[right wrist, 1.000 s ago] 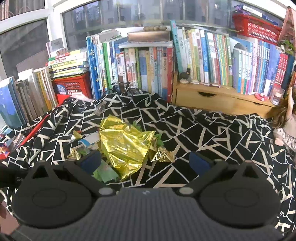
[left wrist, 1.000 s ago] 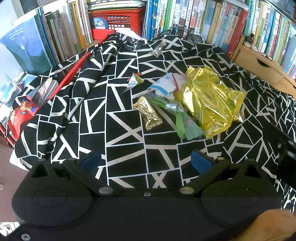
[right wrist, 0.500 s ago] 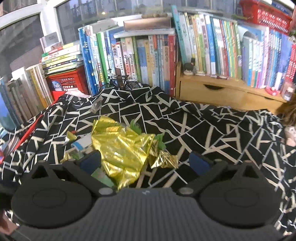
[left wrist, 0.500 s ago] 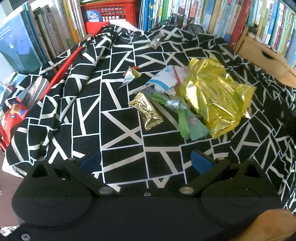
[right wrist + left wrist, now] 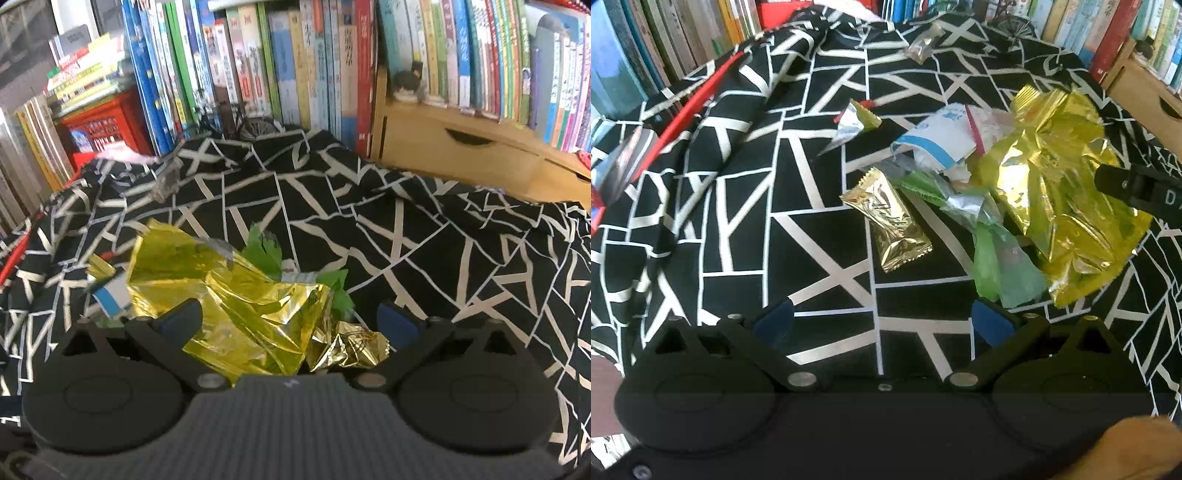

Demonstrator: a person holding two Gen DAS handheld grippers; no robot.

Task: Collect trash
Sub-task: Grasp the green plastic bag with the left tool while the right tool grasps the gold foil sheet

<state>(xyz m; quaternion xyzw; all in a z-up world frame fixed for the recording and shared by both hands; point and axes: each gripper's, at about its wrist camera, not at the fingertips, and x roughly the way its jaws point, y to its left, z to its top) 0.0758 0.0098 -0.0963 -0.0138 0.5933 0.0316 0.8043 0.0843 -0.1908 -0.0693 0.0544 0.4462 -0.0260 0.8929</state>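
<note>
Patterned cloth (image 5: pixel 424 236), shelved books (image 5: pixel 295 62), red crate (image 5: pixel 99 125).

Bare black-and-white cloth (image 5: pixel 820 258) lies open between the left gripper (image 5: pixel 882 325) and the gold snack wrapper (image 5: pixel 890 221), so that approach is unobstructed. Right gripper (image 5: pixel 291 321) has its spread jaws crowded by yellow foil (image 5: pixel 236 291) and a crumpled gold wrapper (image 5: pixel 347 347) (both between the fingers). Books (image 5: pixel 280 62) and a wooden drawer unit (image 5: pixel 454 147) wall off the far edge.

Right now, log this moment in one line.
left gripper open, near gold wrapper | right gripper open over yellow foil | nothing held
</note>
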